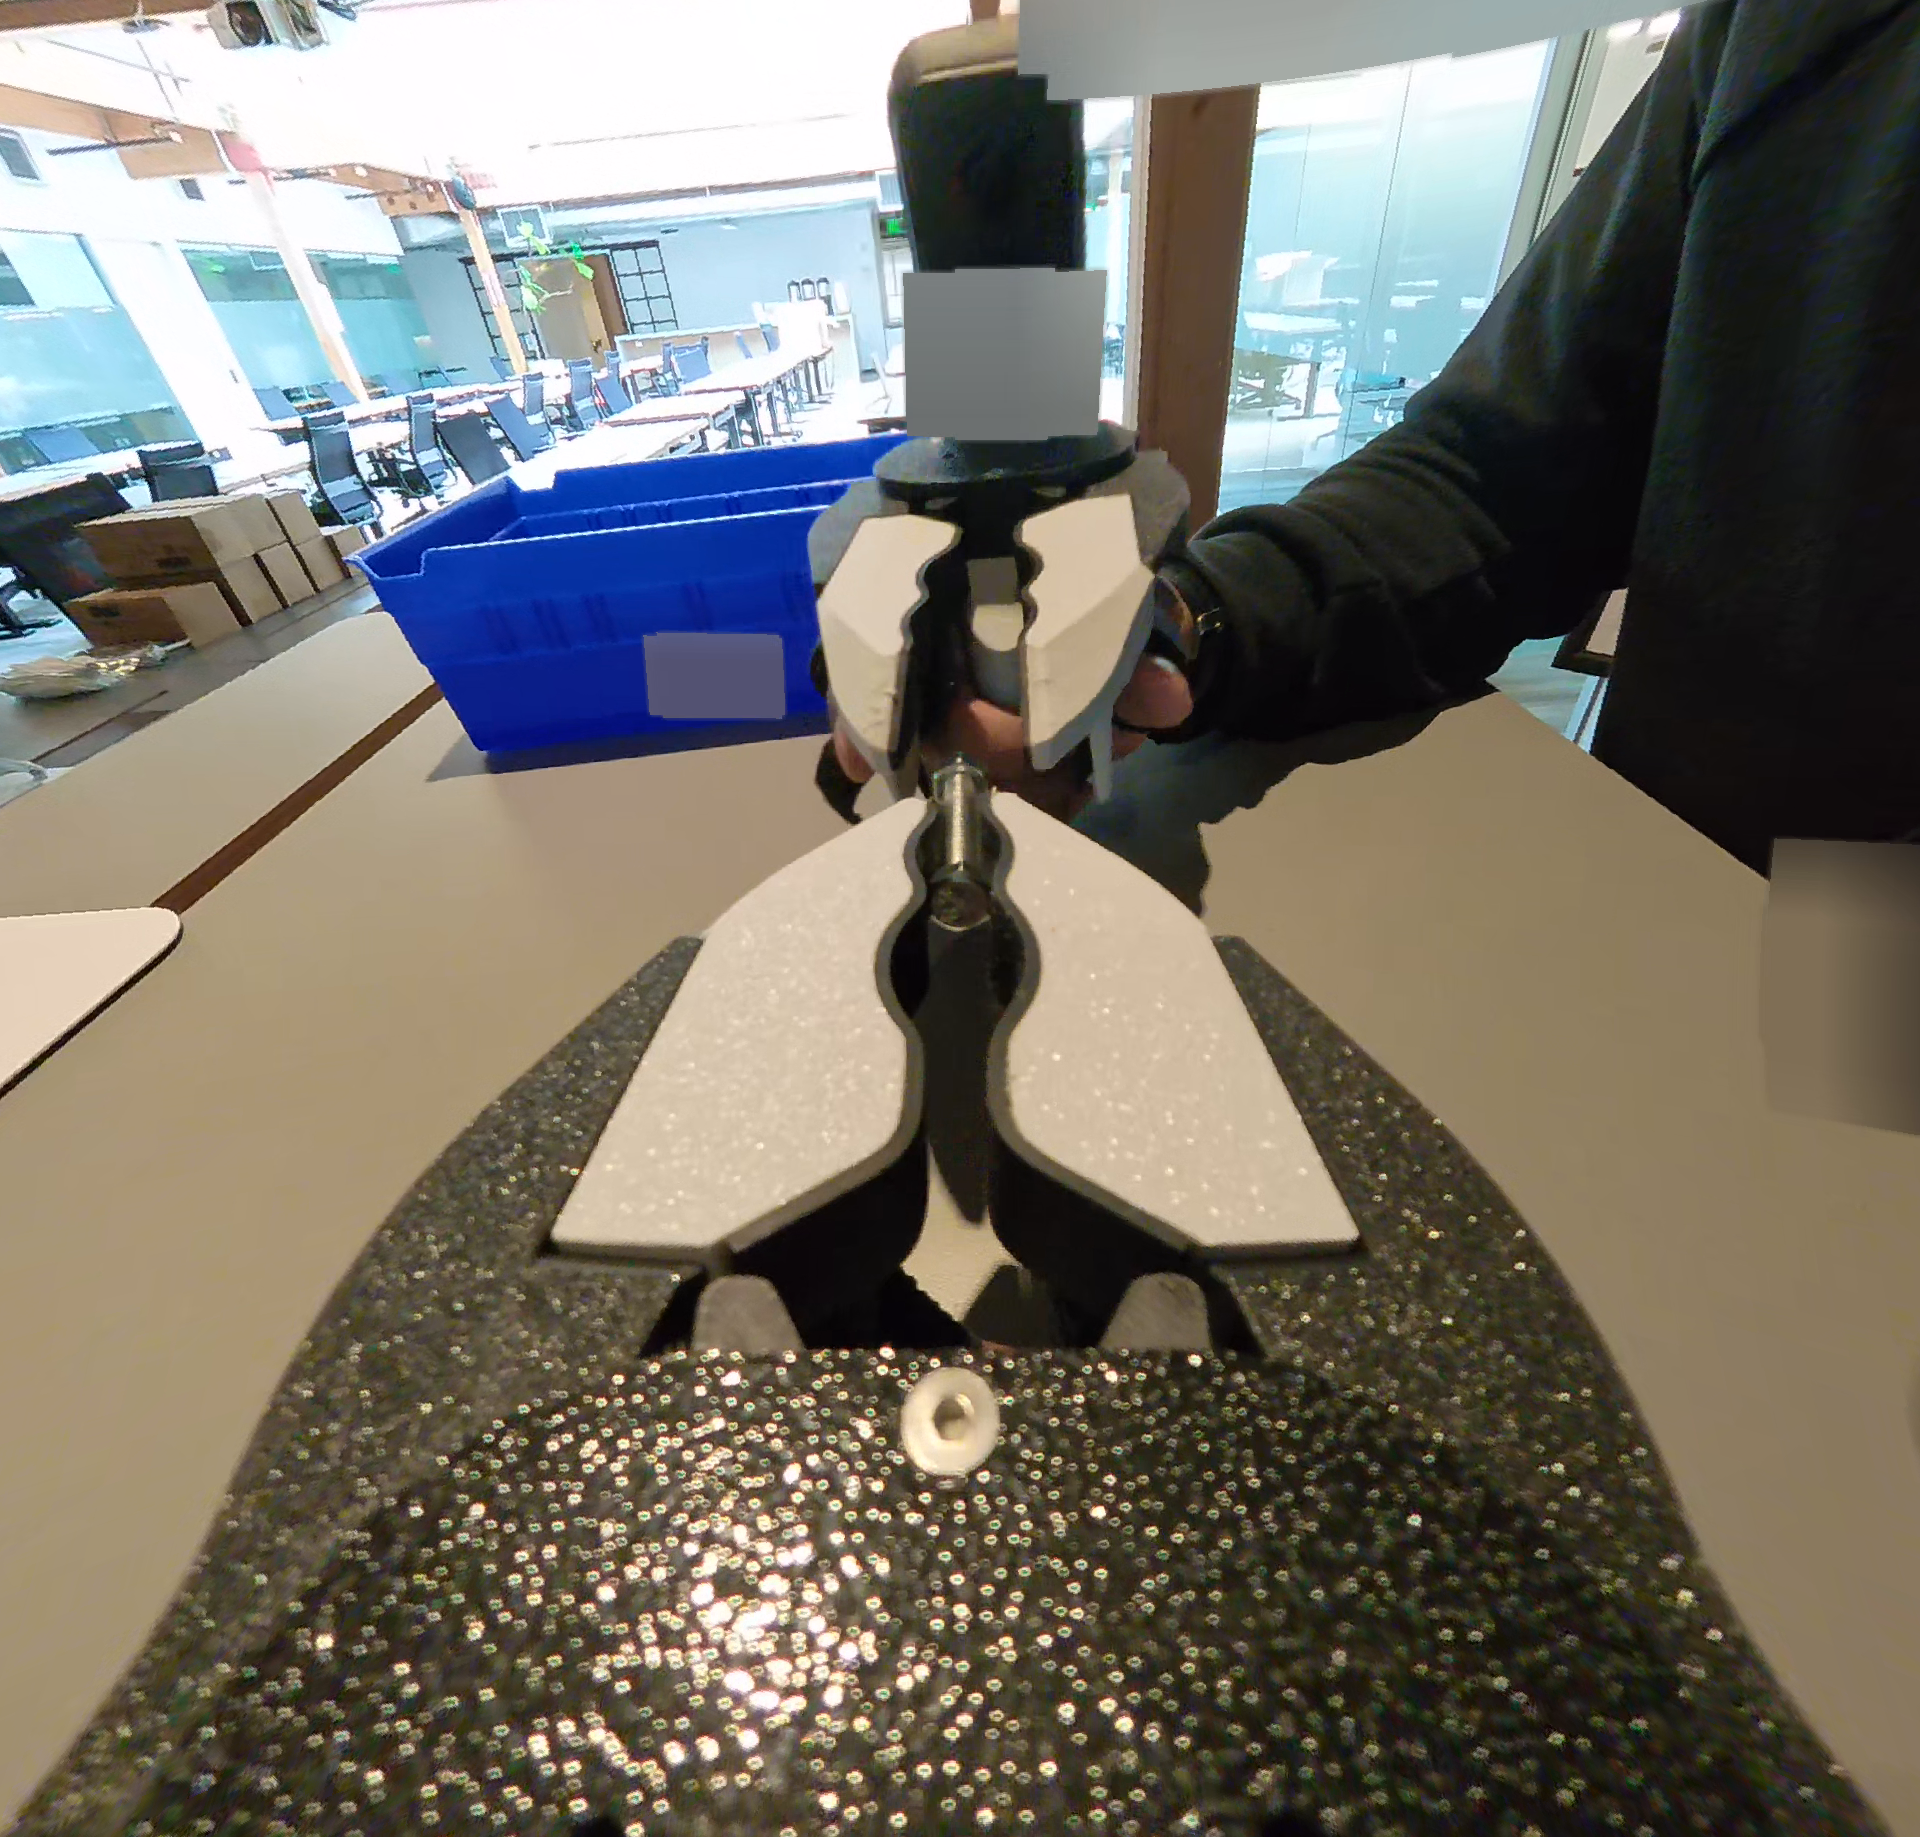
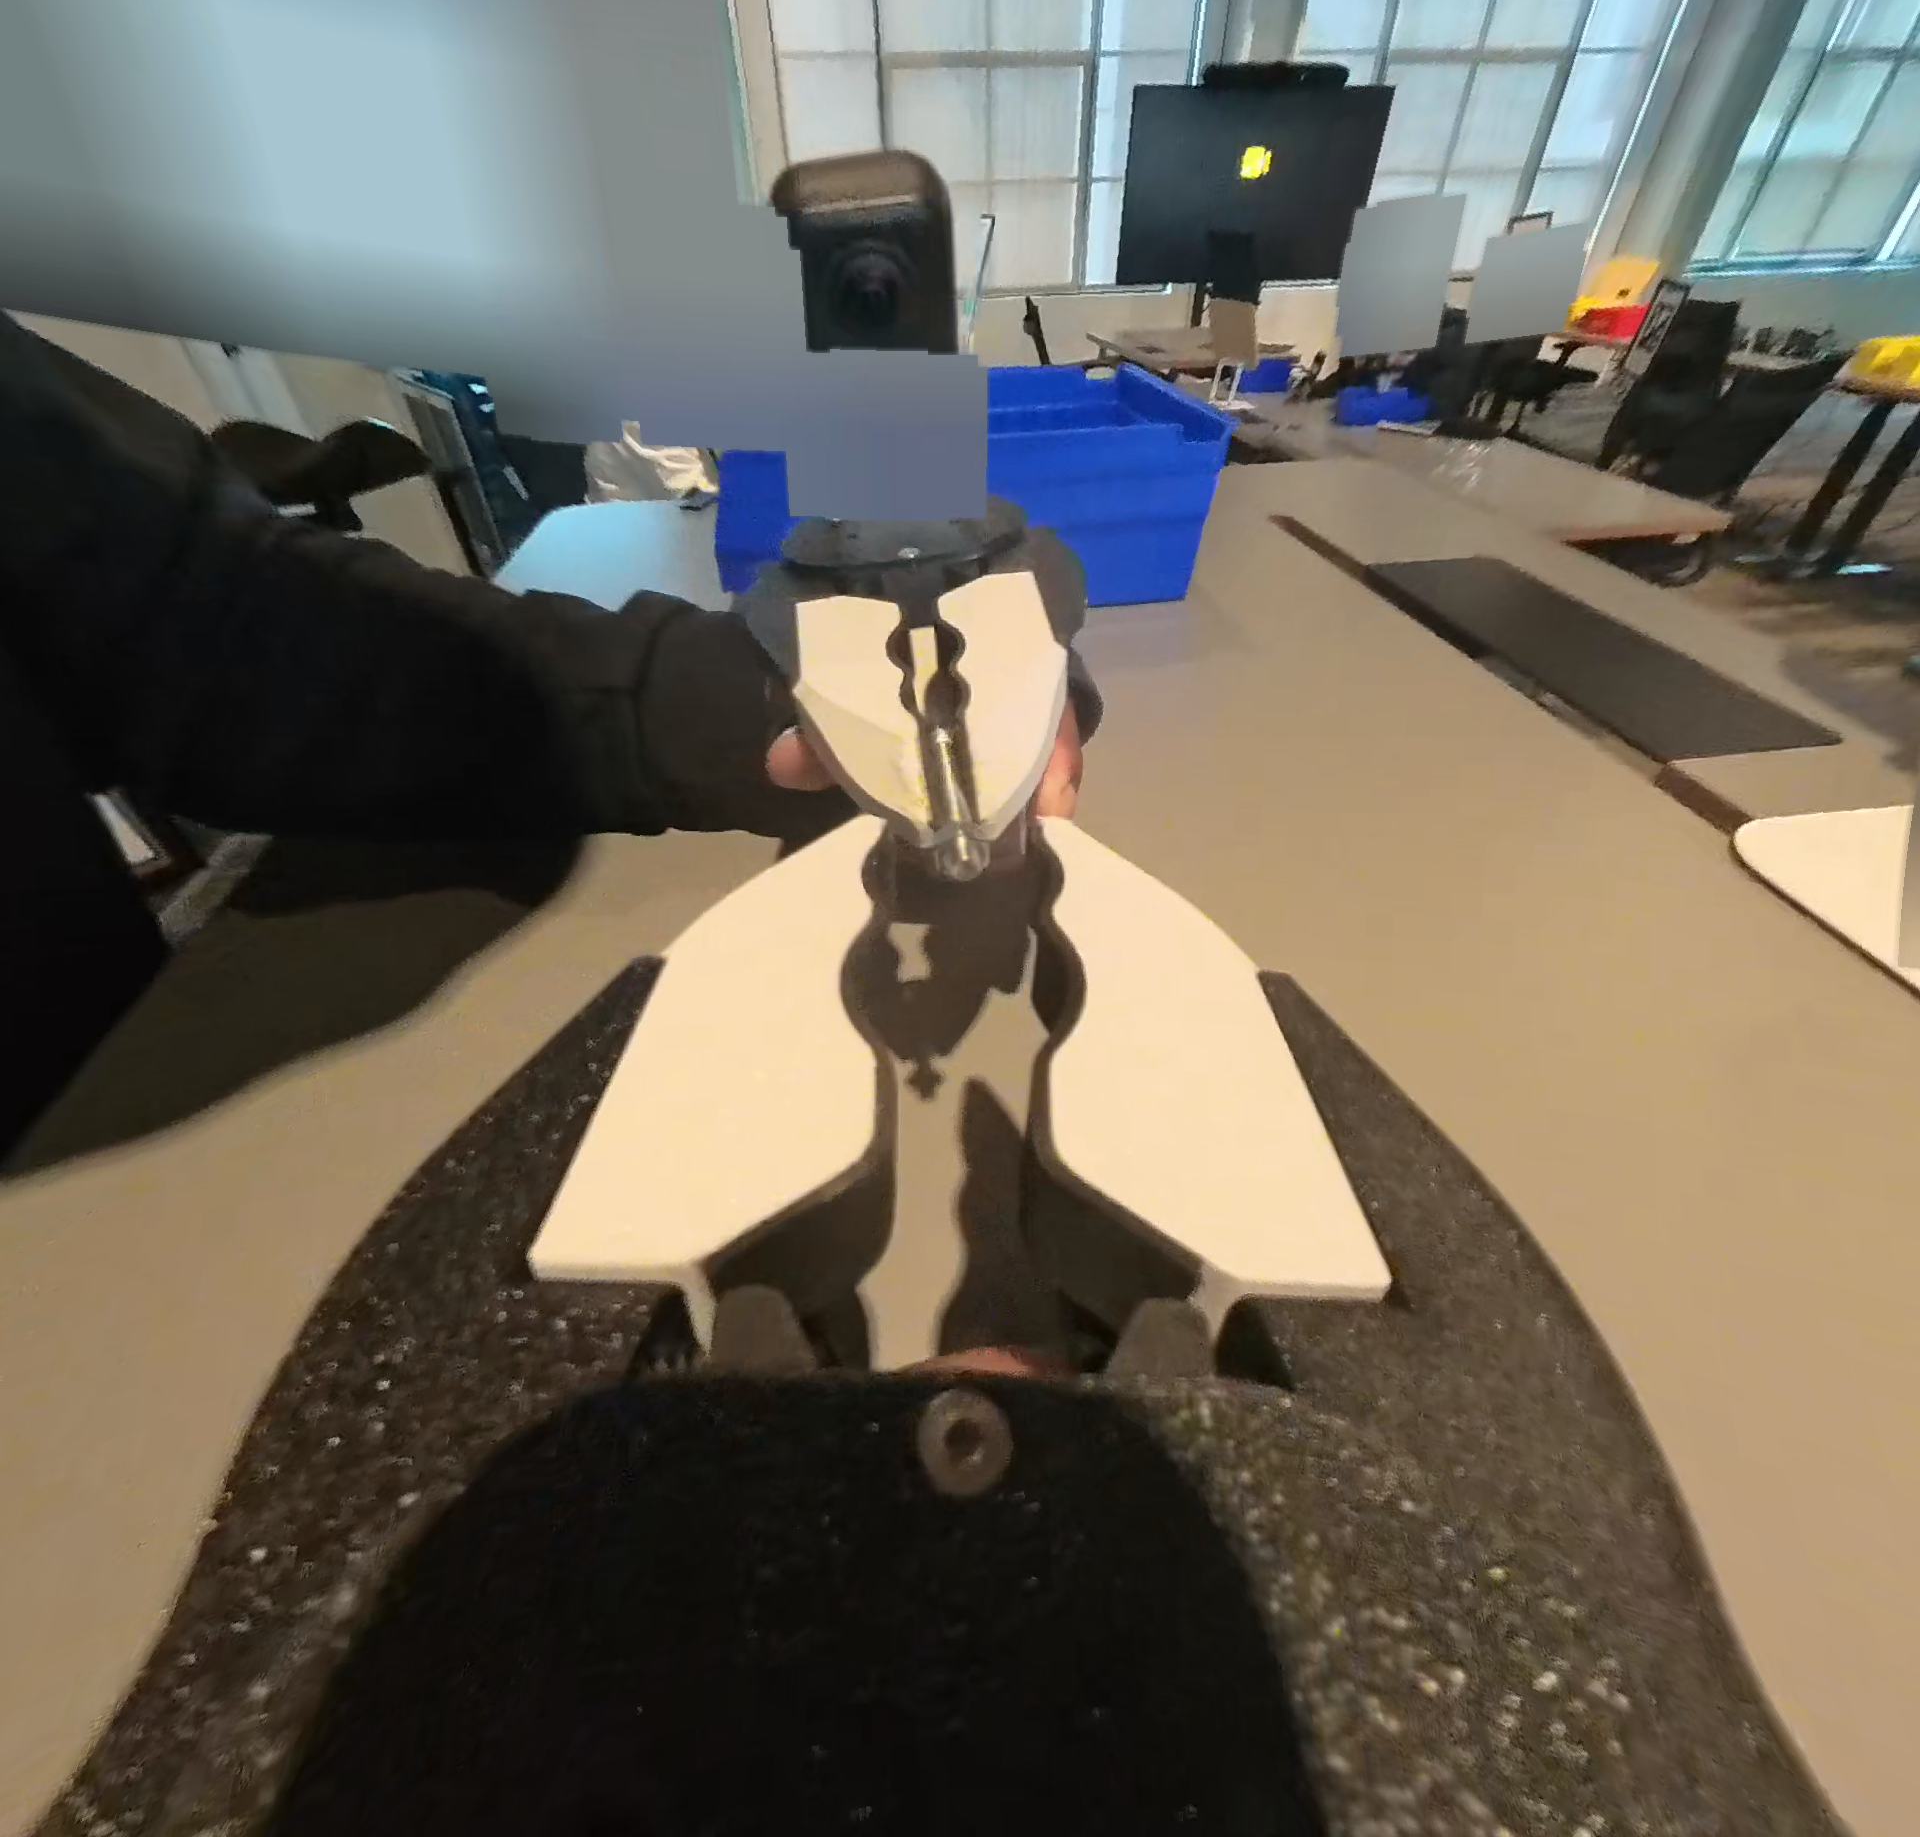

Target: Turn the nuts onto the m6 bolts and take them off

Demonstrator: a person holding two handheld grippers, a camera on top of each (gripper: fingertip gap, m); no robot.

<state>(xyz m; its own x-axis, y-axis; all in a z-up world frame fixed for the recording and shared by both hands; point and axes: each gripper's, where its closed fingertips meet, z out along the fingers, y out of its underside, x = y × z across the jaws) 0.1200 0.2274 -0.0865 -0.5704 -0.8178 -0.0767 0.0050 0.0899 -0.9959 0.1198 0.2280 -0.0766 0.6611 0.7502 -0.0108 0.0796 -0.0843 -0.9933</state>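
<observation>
Bolt (image 1: 956, 842) sits clamped in left claw (image 1: 961, 831); right claw (image 1: 987, 748) gapes.

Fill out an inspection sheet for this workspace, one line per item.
Surface: grey table, mostly bare.
Job's things: bolt held level between both grippers above the table; nut on its thread toward the far end.
Clutter: blue bin at the table's far edge.
Grippers: left gripper shut on the bolt; right gripper open, fingers either side of the bolt's tip.
Cables: nothing seen on the table.
Surroundings: open office, desks, chairs, cardboard boxes, dark monitor.
</observation>
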